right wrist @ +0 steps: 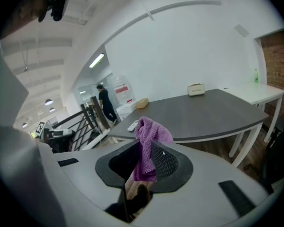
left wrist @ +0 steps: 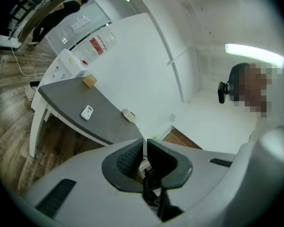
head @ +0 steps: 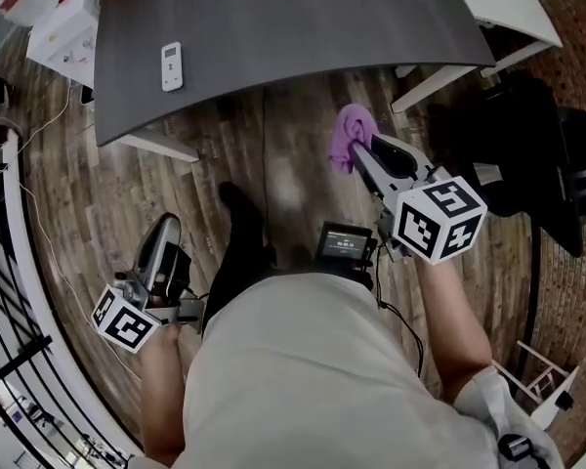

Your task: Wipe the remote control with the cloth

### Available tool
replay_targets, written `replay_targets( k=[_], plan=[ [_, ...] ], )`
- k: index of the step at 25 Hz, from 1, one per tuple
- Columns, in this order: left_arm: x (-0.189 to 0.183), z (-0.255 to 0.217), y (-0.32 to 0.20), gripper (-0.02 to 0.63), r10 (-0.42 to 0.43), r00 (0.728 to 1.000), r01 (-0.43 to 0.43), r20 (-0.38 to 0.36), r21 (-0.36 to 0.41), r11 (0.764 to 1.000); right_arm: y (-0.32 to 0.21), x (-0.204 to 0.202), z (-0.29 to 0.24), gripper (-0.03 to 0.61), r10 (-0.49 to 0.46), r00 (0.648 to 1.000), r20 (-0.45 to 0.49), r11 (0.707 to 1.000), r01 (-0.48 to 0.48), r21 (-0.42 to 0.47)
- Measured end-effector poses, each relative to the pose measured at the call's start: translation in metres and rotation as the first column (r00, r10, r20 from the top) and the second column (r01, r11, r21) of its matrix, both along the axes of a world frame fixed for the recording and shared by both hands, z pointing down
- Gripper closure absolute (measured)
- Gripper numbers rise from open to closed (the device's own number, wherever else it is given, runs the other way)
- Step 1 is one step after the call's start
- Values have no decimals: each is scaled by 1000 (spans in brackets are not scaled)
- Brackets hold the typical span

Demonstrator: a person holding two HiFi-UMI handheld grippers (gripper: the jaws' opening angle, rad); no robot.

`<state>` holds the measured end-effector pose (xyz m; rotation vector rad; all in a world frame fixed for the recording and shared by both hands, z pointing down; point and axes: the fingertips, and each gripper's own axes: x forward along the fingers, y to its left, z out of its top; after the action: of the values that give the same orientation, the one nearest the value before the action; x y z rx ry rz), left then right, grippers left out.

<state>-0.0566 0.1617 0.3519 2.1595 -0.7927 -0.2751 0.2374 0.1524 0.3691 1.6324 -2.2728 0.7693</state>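
Observation:
The white remote control (head: pixel 172 66) lies near the left end of the curved grey table (head: pixel 303 27); it also shows in the left gripper view (left wrist: pixel 87 112) and, small, in the right gripper view (right wrist: pixel 133 125). A purple cloth (head: pixel 351 135) is pinched in my right gripper (head: pixel 357 152), which hangs over the wooden floor short of the table's front edge. In the right gripper view the cloth (right wrist: pixel 149 143) bunches up between the jaws. My left gripper (head: pixel 163 234) is low at the left beside my leg, shut with nothing in it (left wrist: pixel 144 156).
A tan box (left wrist: pixel 89 81) and a small white object (left wrist: pixel 128 115) sit on the grey table. A white table (head: pixel 503 3) and black chair (head: pixel 557 164) stand at the right, white boxes (head: pixel 63 18) at the back left, a black railing (head: pixel 5 291) along the left. A person (right wrist: pixel 104 103) stands far off.

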Motion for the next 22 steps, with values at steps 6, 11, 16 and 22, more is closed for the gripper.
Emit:
replay_targets(
  k=[6,11,16,22],
  plan=[
    [11,-21,63,584,-14,999,13,47,12,1000,58,-11,-10,492,-8,981,195,1000,11,-14],
    [22,-46,82,584,24,998,-26,57,42,999,80,-21,-47,493,-29,942,334,999,15,46],
    [41,-59,91,584,81,996,-83,33,70,994,97,-20,-80,493,-37,929,367,994,-5,112],
    [30,-58,113,584,105,994,-104,-8,59,993,111,-47,-91,494,-52,935,352,993,11,116]
  ],
)
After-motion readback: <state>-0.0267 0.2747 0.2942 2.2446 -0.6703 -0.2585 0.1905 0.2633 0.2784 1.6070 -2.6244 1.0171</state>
